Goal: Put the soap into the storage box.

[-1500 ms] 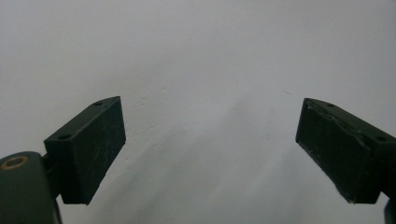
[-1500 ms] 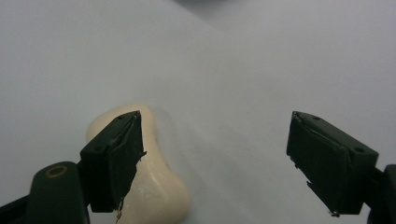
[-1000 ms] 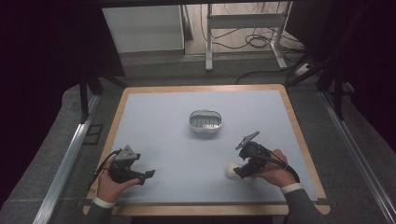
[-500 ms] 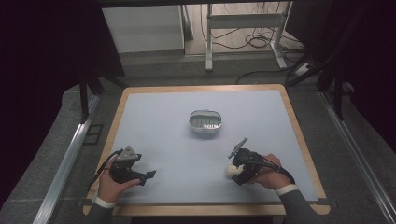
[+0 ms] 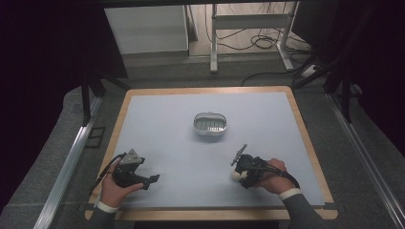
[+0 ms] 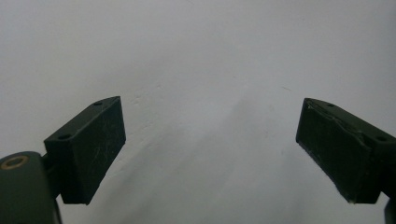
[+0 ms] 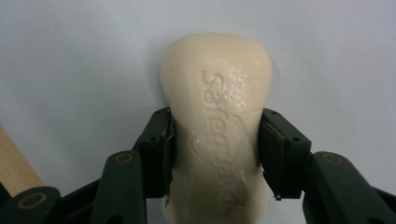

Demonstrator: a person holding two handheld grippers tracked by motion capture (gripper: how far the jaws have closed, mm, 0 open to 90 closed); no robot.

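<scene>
Right tool (image 7: 215,154) clamps soap bar (image 7: 217,121) — left tool (image 6: 210,149) gapes wide.

Soap dish (image 5: 209,124) mid-table (image 5: 162,114), left gripper (image 5: 152,180) near-left, right gripper (image 5: 237,172) near-right around what looks like soap (image 7: 217,121)

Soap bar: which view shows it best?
The right gripper view: the soap bar sits close up, embossed lettering legible, clamped between the right gripper jaws. The high view gives a small pale blob at that gripper. The left gripper view looks at bare table.
</scene>
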